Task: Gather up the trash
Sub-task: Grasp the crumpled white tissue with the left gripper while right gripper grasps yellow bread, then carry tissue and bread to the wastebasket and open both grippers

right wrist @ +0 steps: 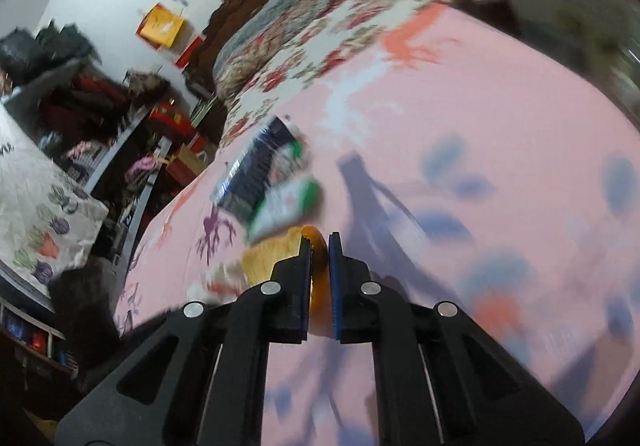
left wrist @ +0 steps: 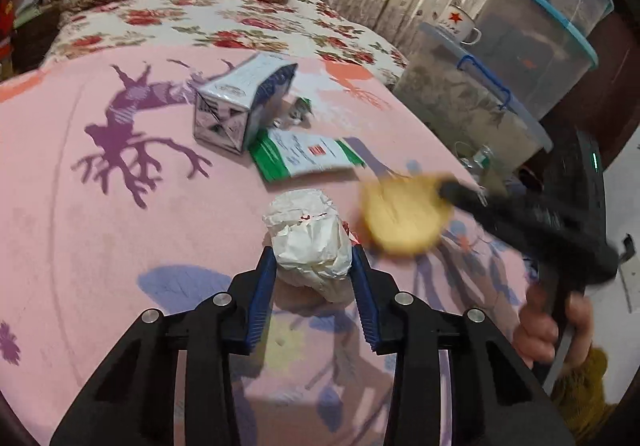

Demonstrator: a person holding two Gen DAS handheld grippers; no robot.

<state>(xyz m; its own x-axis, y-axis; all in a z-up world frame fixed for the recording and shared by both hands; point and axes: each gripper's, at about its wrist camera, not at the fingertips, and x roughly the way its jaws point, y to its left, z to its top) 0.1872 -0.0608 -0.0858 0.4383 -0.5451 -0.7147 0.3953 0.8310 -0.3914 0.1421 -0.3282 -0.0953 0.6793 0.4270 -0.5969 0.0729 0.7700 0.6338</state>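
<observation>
Holding two pieces already, the work is about half done: the left gripper (left wrist: 313, 266) is closed around a crumpled white paper wad (left wrist: 310, 236), and the right gripper (right wrist: 320, 246) pinches a yellow peel-like piece (right wrist: 318, 266) above the pink blanket (left wrist: 120, 226). A blue-white carton (left wrist: 240, 102), a green-white packet (left wrist: 308, 154) and a small wrapper (left wrist: 298, 112) remain lying there.

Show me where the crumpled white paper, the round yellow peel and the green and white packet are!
Crumpled white paper ball (left wrist: 310, 236): left wrist view, its middle.
Round yellow peel (left wrist: 404, 216): left wrist view, its pale inner face.
Flat green and white packet (left wrist: 308, 156): left wrist view, its white middle.
</observation>
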